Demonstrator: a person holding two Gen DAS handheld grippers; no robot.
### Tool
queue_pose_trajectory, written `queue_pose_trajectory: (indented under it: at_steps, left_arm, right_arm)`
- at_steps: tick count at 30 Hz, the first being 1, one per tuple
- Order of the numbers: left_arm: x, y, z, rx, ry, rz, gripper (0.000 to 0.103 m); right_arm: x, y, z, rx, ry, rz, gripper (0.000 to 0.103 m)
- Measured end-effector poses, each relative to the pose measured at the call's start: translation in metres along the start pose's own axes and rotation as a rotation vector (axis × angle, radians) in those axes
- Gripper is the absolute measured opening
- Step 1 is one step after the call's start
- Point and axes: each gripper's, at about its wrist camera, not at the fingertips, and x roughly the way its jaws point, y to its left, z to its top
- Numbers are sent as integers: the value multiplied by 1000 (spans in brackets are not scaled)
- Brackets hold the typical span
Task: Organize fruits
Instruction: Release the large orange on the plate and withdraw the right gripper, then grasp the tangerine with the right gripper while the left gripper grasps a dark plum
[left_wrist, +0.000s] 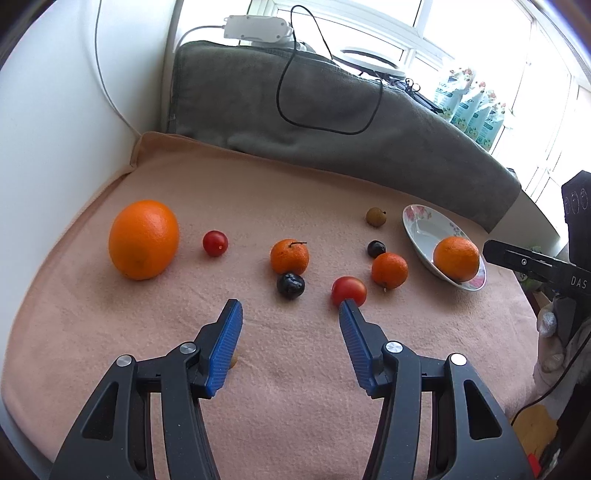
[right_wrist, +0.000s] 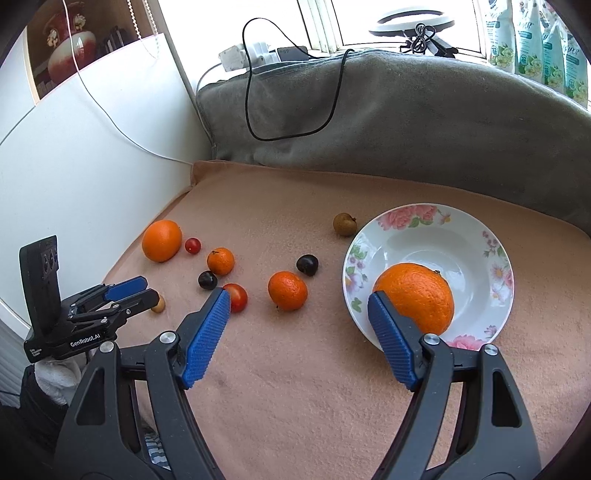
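Fruits lie scattered on a peach blanket (right_wrist: 295, 387). In the flowered white plate (right_wrist: 491, 258) sits one orange (right_wrist: 417, 295). Loose on the blanket are a big orange (left_wrist: 144, 239), a cherry tomato (left_wrist: 215, 243), two mandarins (left_wrist: 289, 256) (left_wrist: 389, 270), two dark plums (left_wrist: 291, 285) (left_wrist: 376, 249), a red tomato (left_wrist: 349, 291) and a brown longan (left_wrist: 376, 216). My left gripper (left_wrist: 290, 306) is open and empty, just short of the plum and tomato. My right gripper (right_wrist: 298, 297) is open and empty; its right fingertip overlaps the plate's orange.
A grey blanket (right_wrist: 406, 110) with a black cable (right_wrist: 258, 110) rises behind the peach one. A white wall (left_wrist: 55, 129) bounds the left side. A second small brown fruit (right_wrist: 159, 304) lies beside the left gripper (right_wrist: 142, 291). Bottles (right_wrist: 535, 40) stand at the window.
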Motion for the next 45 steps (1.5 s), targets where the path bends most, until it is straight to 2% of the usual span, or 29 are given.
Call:
queue_pose_trajectory:
  at_steps: [2, 6, 14, 33, 35, 41, 45]
  left_arm:
    - [5, 2, 0, -6, 14, -6, 46]
    - [15, 4, 1, -13, 30, -17, 42]
    - [33, 6, 7, -24, 56, -22, 37]
    - [64, 4, 11, -5, 110, -14, 37]
    - [66, 4, 11, -7, 116, -16, 31]
    - [71, 6, 11, -12, 127, -22, 31]
    - [74, 6, 12, -16, 133, -27, 31]
  right_arm:
    - [8, 6, 1, -27, 18, -10, 69]
    - [26, 15, 1, -63, 57, -14, 59]
    - [62, 27, 4, -121, 121, -43, 52]
    - [101, 32, 6, -197, 200, -78, 48]
    - [103, 32, 6, -199, 205, -76, 48]
    - [109, 34, 5, -217, 219, -83, 48]
    - [113, 34, 4, -219, 231, -87, 41]
